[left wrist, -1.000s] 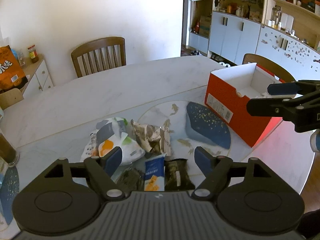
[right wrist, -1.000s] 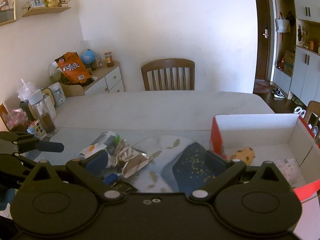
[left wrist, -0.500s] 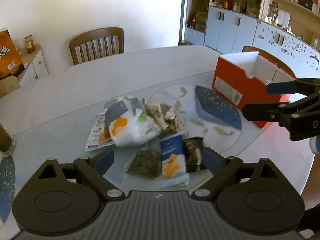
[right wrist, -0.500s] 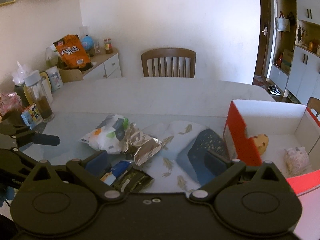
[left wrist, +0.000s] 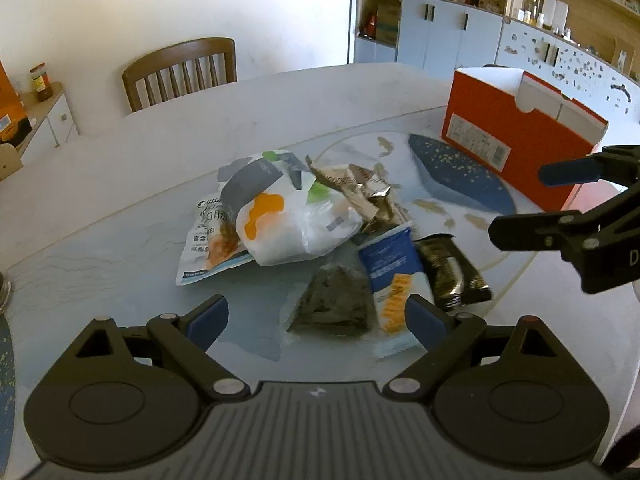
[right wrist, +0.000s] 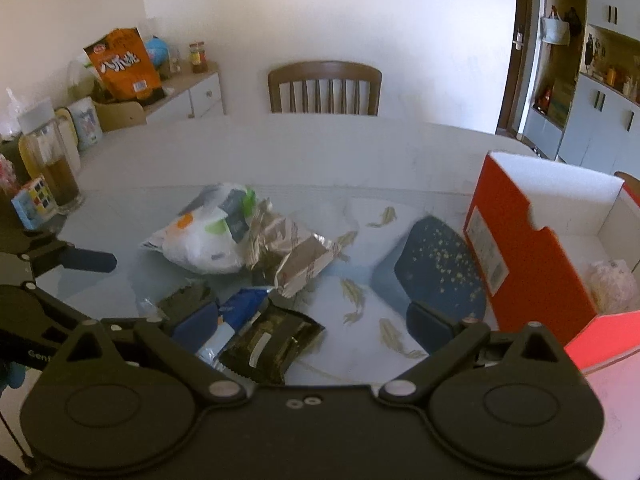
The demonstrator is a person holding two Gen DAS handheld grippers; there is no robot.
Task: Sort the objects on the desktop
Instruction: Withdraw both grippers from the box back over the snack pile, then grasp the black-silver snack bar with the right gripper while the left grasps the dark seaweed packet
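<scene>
A pile of snack packets lies on the glass-topped table (left wrist: pixel 120 240): a white bag with an orange blotch (left wrist: pixel 288 220), a crumpled foil wrapper (left wrist: pixel 360 192), a blue-and-white packet (left wrist: pixel 392 272), a black packet (left wrist: pixel 452 272) and a dark packet in clear wrap (left wrist: pixel 332 304). My left gripper (left wrist: pixel 316 318) hangs open just short of the dark packet, gripping nothing. My right gripper (right wrist: pixel 312 324) is open above the black packet (right wrist: pixel 272 340), to the right of the left one. An open orange box (right wrist: pixel 520 248) at the right holds a pale packet (right wrist: pixel 612 284).
A dark blue placemat (left wrist: pixel 456 176) lies between the pile and the box. A wooden chair (right wrist: pixel 324 88) stands at the table's far side. A bottle of brown liquid (right wrist: pixel 48 160) and a puzzle cube (right wrist: pixel 34 200) stand at the left edge, and a sideboard behind them carries an orange bag (right wrist: pixel 120 64).
Both grippers have come down and closer to the pile, which now fills more of each view. The left jaws have spread wider. The packets have not moved.
</scene>
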